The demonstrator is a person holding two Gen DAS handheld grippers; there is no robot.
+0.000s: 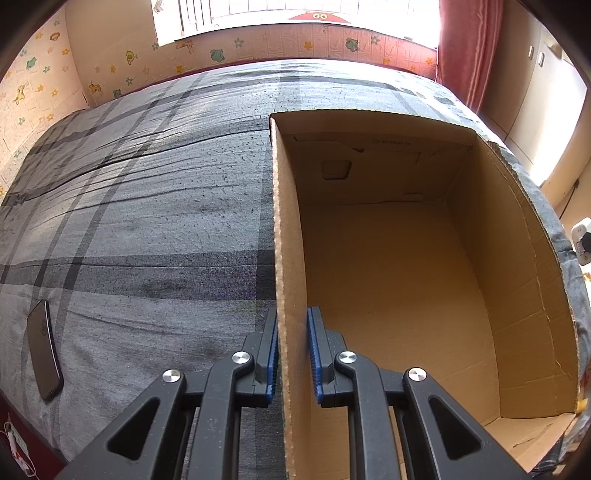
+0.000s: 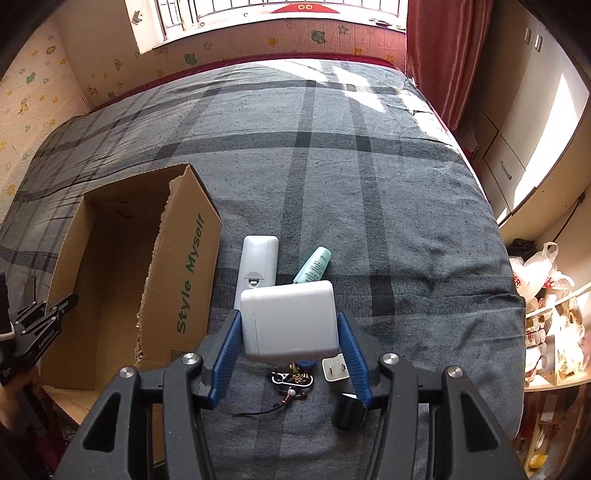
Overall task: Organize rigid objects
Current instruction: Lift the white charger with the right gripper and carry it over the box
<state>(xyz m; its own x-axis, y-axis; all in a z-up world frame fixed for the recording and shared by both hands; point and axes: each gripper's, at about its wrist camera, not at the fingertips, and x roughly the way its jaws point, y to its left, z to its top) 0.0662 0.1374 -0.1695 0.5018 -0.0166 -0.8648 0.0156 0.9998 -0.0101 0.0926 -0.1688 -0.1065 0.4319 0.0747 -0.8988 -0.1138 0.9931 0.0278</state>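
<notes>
1. A grey plaid blanket (image 2: 369, 206) covers the bed and serves as the work surface; it is creased and wrinkled toward the left side.
2. Sunlight from the window (image 2: 280, 14) falls in a bright patch on the far end of the blanket.
3. Cartoon wallpaper (image 1: 44, 96) lines the walls beside and behind the bed, and a red curtain (image 2: 436, 62) hangs at the right.
4. Pale cabinets (image 2: 528, 122) stand to the right of the bed, with cluttered shelves (image 2: 554, 332) and a plastic bag near them.
5. An open box (image 2: 110, 280) sits on the blanket's left part, printed "Style Myself" on its side.
6. The left gripper (image 1: 292, 354) straddles the box's left wall, one finger outside and one inside, pinching the cardboard.
7. A dark phone (image 1: 43, 350) lies on the blanket well left of the box.
8. The right gripper (image 2: 290, 350) is clamped on a white charger (image 2: 290, 319), held above the blanket just right of the box.
9. Beneath and beyond it lie a remote (image 2: 258, 266), a green tube (image 2: 313, 266), keys (image 2: 293, 380), a small plug (image 2: 334, 369) and a black cap (image 2: 349, 411).
</notes>
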